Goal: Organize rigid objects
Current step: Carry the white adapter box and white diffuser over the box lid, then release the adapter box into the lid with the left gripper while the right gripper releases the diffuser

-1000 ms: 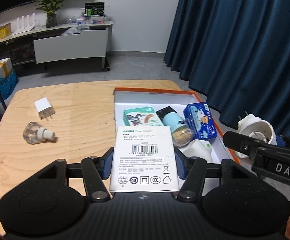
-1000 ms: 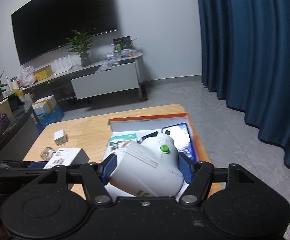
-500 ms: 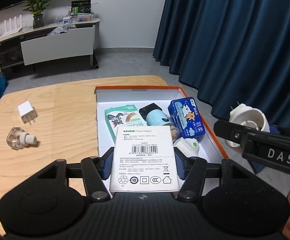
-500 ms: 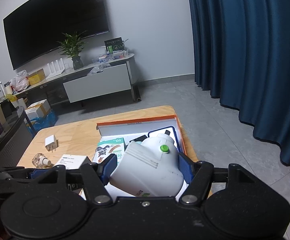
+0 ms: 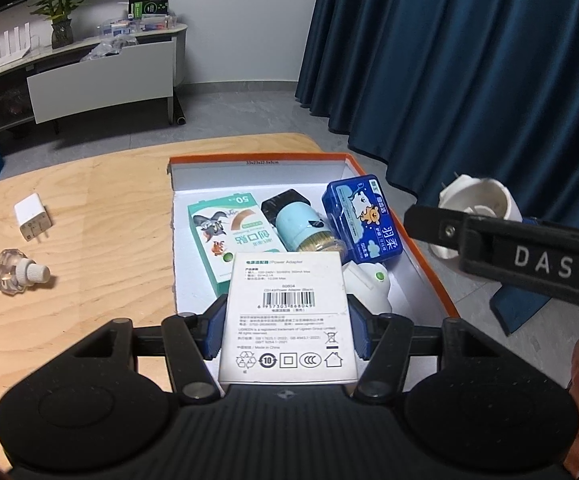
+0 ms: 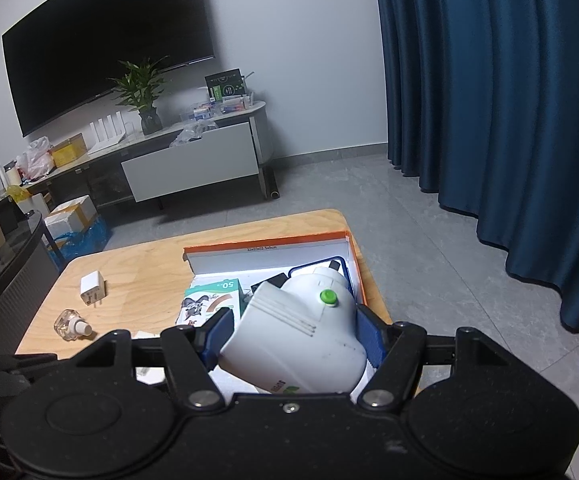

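My left gripper (image 5: 287, 314) is shut on a white power adapter carton (image 5: 289, 320) with a barcode, held over the near part of an orange-rimmed open box (image 5: 257, 159). In that box lie a green plaster pack (image 5: 225, 232), a pale blue holder with a black cap (image 5: 297, 228), a blue tin (image 5: 365, 220) and a white plug-in unit (image 5: 373, 284). My right gripper (image 6: 295, 328) is shut on a second white plug-in device with a green button (image 6: 301, 336), beside the box's right rim (image 6: 267, 243). The left wrist view shows that device (image 5: 477, 200) from the side.
On the wooden table (image 5: 109, 200), left of the box, lie a white charger plug (image 5: 32, 222) and a small clear bottle with a white cap (image 5: 15, 276). A dark blue curtain (image 5: 469, 60) hangs right of the table. A low TV cabinet (image 6: 193, 168) stands at the far wall.
Both grippers have drifted to the right with their loads. The adapter carton now hangs over the open box rather than over its left rim.
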{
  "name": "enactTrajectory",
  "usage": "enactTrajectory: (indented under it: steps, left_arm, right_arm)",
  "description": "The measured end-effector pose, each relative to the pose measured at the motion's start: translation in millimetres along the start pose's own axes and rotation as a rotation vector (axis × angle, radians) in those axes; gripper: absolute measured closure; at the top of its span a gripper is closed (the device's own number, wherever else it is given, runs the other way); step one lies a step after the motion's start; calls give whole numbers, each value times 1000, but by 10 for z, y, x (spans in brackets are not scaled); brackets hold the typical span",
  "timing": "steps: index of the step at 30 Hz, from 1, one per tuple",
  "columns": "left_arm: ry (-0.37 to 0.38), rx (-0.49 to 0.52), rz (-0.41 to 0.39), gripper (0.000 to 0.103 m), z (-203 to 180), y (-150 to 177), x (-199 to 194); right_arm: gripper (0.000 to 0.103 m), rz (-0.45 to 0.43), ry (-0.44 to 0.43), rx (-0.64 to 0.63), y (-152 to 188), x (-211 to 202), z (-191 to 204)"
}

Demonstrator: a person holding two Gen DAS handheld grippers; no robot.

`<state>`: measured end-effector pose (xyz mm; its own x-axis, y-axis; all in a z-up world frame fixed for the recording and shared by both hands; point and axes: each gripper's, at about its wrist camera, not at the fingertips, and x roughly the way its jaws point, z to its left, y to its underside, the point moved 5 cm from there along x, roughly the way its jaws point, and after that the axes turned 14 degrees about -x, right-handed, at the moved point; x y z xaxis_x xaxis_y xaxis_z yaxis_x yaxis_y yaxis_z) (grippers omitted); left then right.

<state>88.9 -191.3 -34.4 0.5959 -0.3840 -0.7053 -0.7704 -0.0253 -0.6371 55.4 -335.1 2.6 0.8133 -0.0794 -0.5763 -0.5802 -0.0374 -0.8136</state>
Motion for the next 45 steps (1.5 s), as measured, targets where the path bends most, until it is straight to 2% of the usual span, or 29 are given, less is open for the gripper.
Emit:
enactTrajectory:
  steps: [26, 30, 35, 39, 41, 43, 45]
  left_arm:
    - [16, 17, 70, 43, -40, 67, 301]
    - [18, 19, 77, 43, -43, 68, 323]
    - [23, 17, 85, 43, -54, 75, 338]
    - [63, 14, 95, 43, -94, 86, 338]
    - [82, 16, 99, 41, -121, 87, 332]
    - [79, 18, 93, 32, -127, 80, 316]
    - [69, 15, 85, 30, -113, 63, 291]
  right_arm:
    - [24, 75, 15, -22, -13, 500, -53]
    - [22, 52, 50, -18, -54, 499, -109]
    - [22, 17, 54, 3, -109, 404, -189]
    - [22, -3, 54, 18, -144, 324, -214]
    - [22, -9, 49, 18, -156, 295, -208]
    - [22, -11, 50, 11, -166, 274, -189]
    - [22, -13, 46, 5, -171, 256, -160]
